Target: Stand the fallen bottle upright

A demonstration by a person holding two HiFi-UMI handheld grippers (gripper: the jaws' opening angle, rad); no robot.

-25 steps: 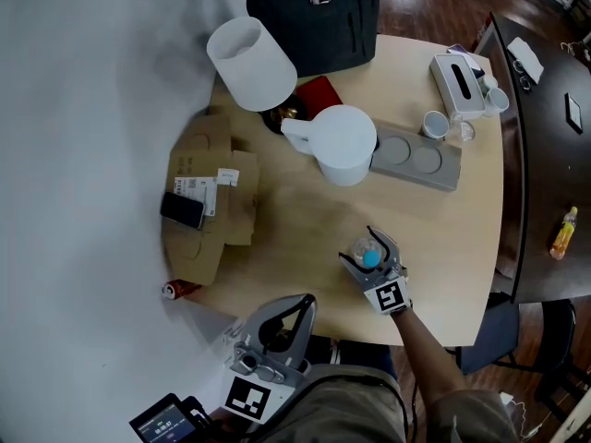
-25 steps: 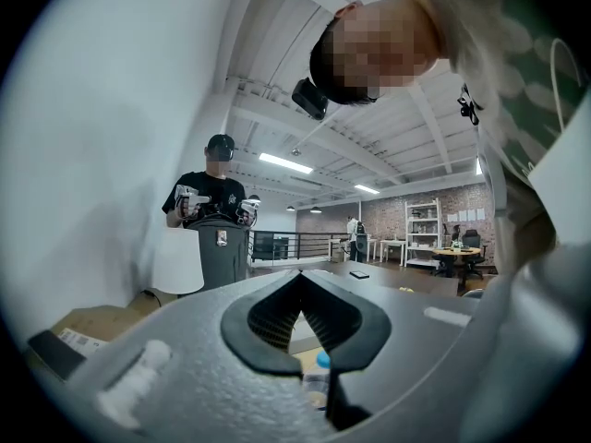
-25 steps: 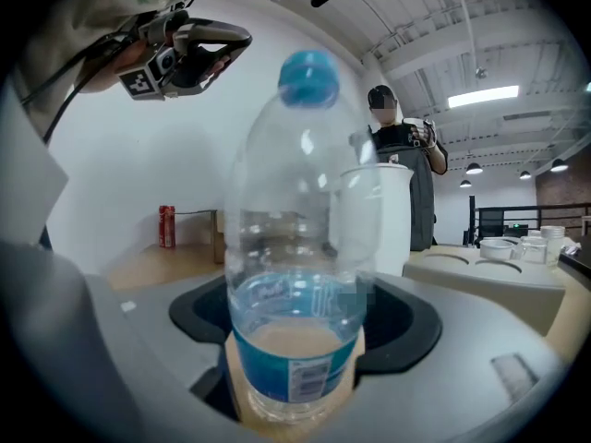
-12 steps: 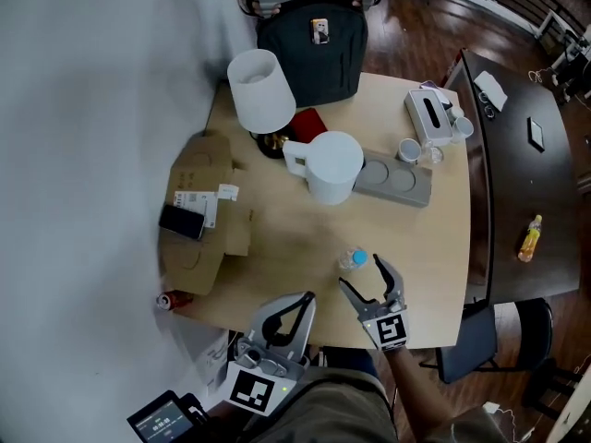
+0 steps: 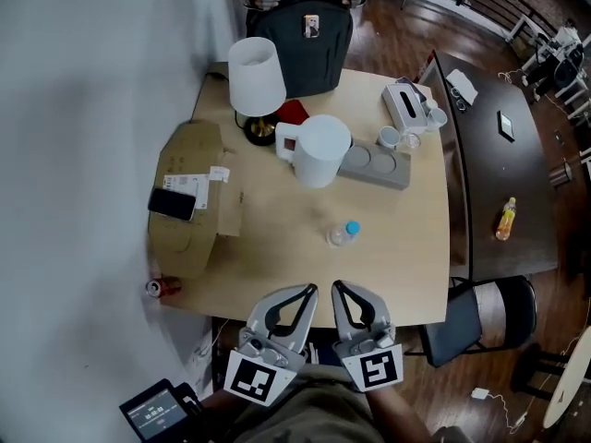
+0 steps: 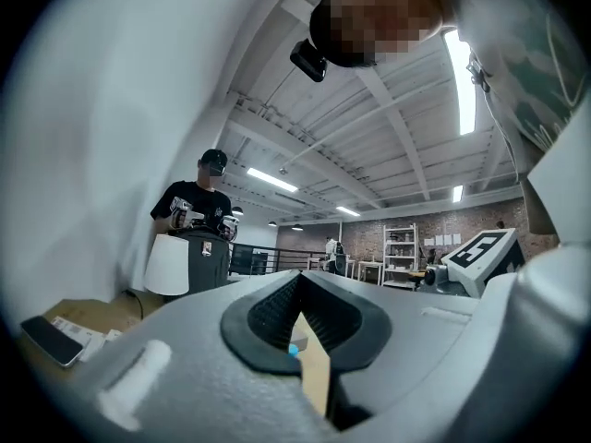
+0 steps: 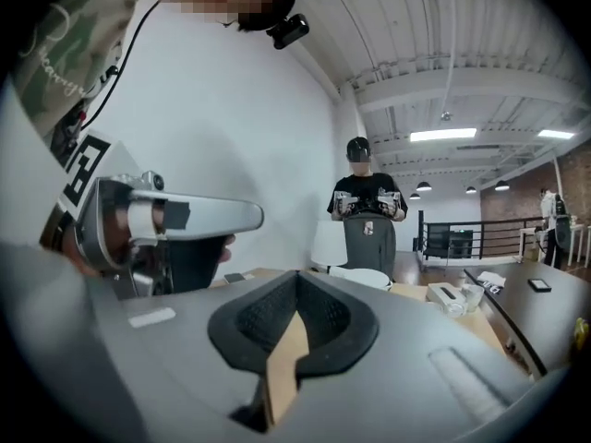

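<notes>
Fingers (image 6: pixel 166 340) of the left gripper (image 5: pixel 311 290) are pressing together at their tips, with nothing held; in the left gripper view only a diamond-shaped opening is showing between the ribbed pads, and the blue cap (image 6: pixel 293 350) of the bottle is peeking through it. The right gripper (image 5: pixel 337 287) is doing the same: its jaws have just been closing, they are now meeting at the tips, and nothing is lying between them.

Taking the white pitcher (image 5: pixel 319 150) as the mark, the bottle (image 5: pixel 342 234) is standing upright on the table (image 5: pixel 406 238), on the person's side of the pitcher and a little to its right in the head view, clearly apart from it and touching nothing else. Both grippers are hovering side by side further out along that same line, past the bottle and over the table edge farthest from the pitcher, well apart from the bottle.

Just to the pitcher's right a grey tray (image 5: pixel 374 164) is lying against its base. Behind the pitcher on its left a lamp (image 5: pixel 256 77) with a white shade is standing, and a black backpack (image 5: pixel 300 35) is sitting beyond that. Left of the pitcher a flattened cardboard box (image 5: pixel 189 238) is carrying a dark phone (image 5: pixel 172 204).
</notes>
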